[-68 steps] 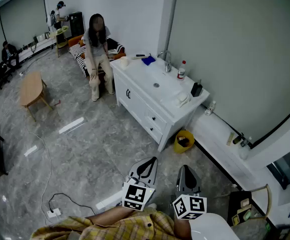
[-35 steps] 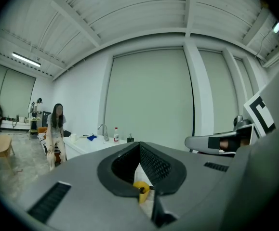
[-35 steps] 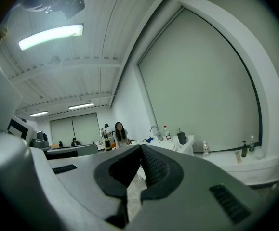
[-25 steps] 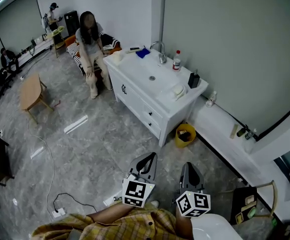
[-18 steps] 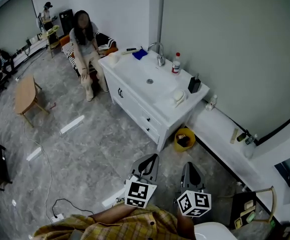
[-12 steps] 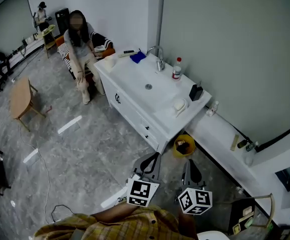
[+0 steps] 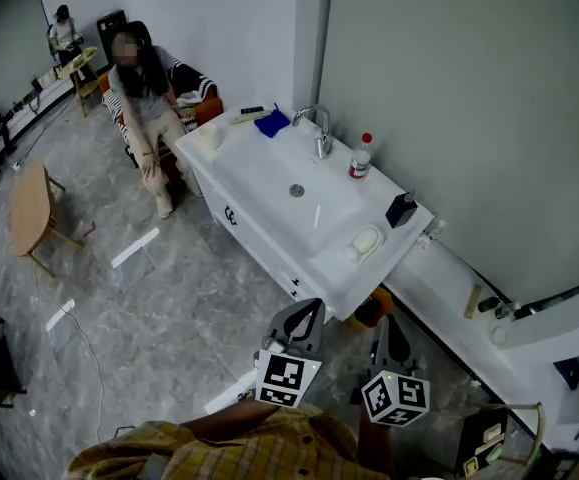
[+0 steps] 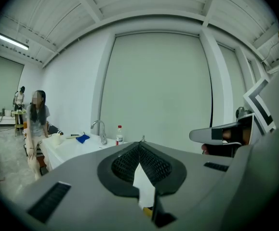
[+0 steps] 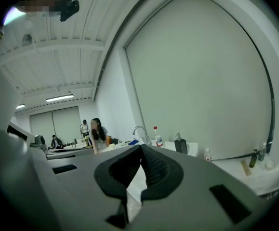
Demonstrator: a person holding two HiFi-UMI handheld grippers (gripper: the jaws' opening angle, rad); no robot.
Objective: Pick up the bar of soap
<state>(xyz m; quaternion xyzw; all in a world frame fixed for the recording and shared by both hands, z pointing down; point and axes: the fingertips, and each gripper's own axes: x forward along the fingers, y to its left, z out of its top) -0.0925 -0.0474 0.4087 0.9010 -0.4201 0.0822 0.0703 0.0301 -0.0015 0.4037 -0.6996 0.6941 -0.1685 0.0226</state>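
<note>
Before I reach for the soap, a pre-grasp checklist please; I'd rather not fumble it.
1. Bar of soap visible on the white counter: ok.
2. Left gripper jaws apart: not ok, shut.
3. Right gripper jaws apart: not ok, shut.
4. Grippers over the counter: not ok, both short of its edge.
5. Clearance from the black dispenser: ok, apart.
6. Whether the soap sits in a dish: cannot tell.

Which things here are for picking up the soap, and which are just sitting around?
For the job:
bar of soap
left gripper, shut
right gripper, shut

Just lying about:
faucet
bottle
black dispenser
blue cloth
cup
yellow bin
</note>
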